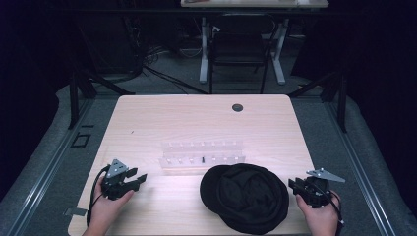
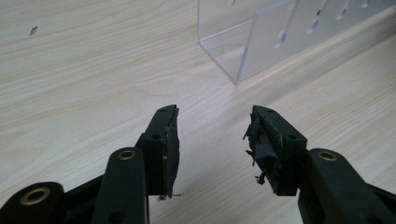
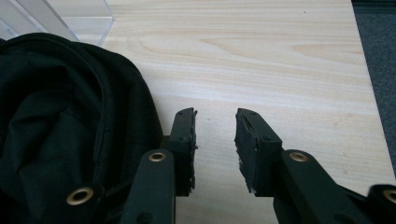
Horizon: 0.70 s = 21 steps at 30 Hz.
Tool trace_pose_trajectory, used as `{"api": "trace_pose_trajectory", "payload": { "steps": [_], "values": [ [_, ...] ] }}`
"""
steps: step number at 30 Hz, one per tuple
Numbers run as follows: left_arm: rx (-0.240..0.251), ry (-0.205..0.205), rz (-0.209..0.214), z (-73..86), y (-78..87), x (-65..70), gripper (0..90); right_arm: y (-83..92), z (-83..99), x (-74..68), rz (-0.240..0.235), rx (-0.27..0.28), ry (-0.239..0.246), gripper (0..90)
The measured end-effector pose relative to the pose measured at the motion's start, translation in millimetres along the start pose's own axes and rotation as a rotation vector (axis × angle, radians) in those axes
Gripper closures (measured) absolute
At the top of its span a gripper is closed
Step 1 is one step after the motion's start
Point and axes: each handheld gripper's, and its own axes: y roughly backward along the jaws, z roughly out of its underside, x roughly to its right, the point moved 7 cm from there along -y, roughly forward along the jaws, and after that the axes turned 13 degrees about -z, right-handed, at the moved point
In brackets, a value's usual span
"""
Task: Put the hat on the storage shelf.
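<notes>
A black cloth cap (image 1: 245, 196) lies on the light wooden table (image 1: 196, 123) near its front edge, right of centre. A clear acrylic rack (image 1: 202, 156) with a row of small slots stands behind the cap, mid-table. My left gripper (image 1: 140, 179) rests low over the table's front left, open and empty, pointing toward the rack (image 2: 261, 37). My right gripper (image 1: 293, 185) sits at the front right, open and empty, just right of the cap (image 3: 65, 126). In the left gripper view the torn pads (image 2: 264, 149) have bare wood between them.
A round cable hole (image 1: 237, 107) sits near the table's far edge. Beyond the table stand a black chair (image 1: 239, 49) and a white desk frame (image 1: 280, 49). Grey carpet (image 1: 49, 157) surrounds the table. Bare wood lies to the left of the rack.
</notes>
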Motion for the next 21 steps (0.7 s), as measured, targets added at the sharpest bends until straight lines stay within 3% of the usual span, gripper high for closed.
{"api": "trace_pose_trajectory", "payload": {
  "steps": [6,12,15,17,21],
  "values": [
    [-0.003,-0.007,-0.002,-1.0,0.6,1.7,52.3,4.3,3.0,-0.8,-0.002,-0.041,-0.018,66.2],
    [-0.026,-0.013,0.013,1.6,-0.7,4.2,51.6,12.2,-2.1,-7.3,-0.023,-0.035,-0.025,64.8],
    [-0.028,-0.012,0.016,1.4,0.0,5.7,51.3,15.0,-6.4,-13.8,-0.034,-0.034,-0.027,63.4],
    [-0.024,-0.014,0.016,1.3,0.1,6.7,50.9,18.4,-11.2,-21.2,-0.067,-0.039,-0.040,63.3],
    [-0.026,-0.014,0.015,1.7,0.1,7.4,50.5,22.4,-12.6,-27.9,-0.071,-0.049,-0.030,63.2]
  ]
}}
